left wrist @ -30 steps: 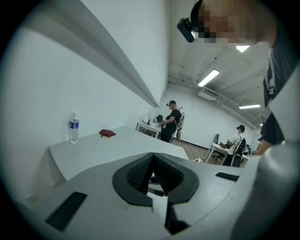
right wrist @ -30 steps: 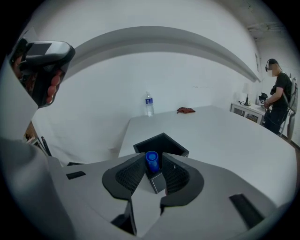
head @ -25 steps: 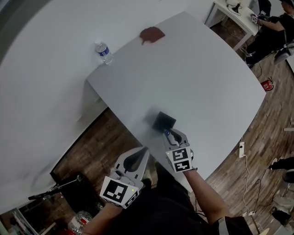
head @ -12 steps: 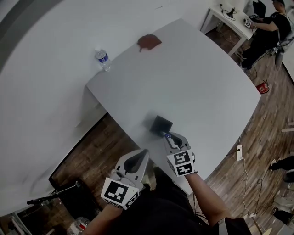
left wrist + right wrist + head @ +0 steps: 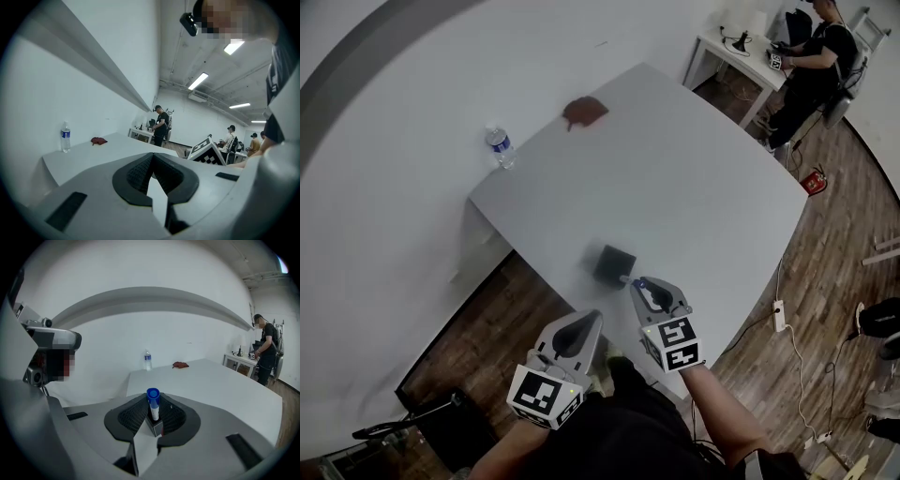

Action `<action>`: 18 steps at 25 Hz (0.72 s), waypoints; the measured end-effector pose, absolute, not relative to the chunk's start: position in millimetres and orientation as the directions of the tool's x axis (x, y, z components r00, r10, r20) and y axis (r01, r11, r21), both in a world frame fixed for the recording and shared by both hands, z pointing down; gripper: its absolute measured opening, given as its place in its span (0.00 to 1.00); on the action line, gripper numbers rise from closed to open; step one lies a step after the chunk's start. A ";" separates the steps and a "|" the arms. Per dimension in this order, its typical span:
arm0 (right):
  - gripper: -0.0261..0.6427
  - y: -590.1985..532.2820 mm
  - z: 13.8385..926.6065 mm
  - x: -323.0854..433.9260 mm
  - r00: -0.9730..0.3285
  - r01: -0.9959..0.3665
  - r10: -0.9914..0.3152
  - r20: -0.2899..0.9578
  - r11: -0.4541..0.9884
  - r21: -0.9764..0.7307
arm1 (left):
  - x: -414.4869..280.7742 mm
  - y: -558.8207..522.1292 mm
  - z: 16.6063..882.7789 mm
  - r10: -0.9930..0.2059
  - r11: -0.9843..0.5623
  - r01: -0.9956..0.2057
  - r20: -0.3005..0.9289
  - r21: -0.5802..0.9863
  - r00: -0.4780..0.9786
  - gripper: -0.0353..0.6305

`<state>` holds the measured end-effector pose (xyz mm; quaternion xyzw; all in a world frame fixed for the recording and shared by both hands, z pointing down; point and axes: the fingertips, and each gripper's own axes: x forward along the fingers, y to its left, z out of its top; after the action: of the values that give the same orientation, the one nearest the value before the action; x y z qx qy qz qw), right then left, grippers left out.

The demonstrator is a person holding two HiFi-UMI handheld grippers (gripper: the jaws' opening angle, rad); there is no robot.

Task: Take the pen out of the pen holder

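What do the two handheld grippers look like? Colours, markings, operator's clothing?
The left gripper and right gripper have light grey tapered shells, with dark ribbed pads lining the jaws. Each carries a cube with black-and-white square markers. No cables show. The person wears a black top.

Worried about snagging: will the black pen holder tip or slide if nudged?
The pen holder looks squat and boxy, so tipping seems unlikely. Small on a smooth table, it probably slides easily, and the near edge is close.
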<state>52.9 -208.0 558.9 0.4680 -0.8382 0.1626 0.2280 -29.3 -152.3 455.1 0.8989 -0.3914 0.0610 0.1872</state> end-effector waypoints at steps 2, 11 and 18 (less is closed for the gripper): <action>0.15 -204.6 547.5 53.5 -0.457 -0.860 -0.722 0.520 0.507 -0.053 | -26.2 -149.0 450.9 -0.676 -0.635 -0.719 0.247 0.284 0.695 0.06; 0.15 -182.5 483.6 48.5 -0.476 -0.861 -0.767 0.431 0.506 -0.051 | -15.0 -134.6 428.9 -0.650 -0.686 -0.678 0.197 0.264 0.734 0.06; 0.15 -151.6 427.9 38.5 -0.503 -0.851 -0.794 0.342 0.523 -0.039 | -9.4 -120.0 407.4 -0.628 -0.720 -0.647 0.161 0.253 0.761 0.06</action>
<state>38.5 -151.6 427.9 0.4777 -0.8610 0.1013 0.1422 -9.4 -120.0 407.4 0.9267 -0.3439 0.0320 0.1481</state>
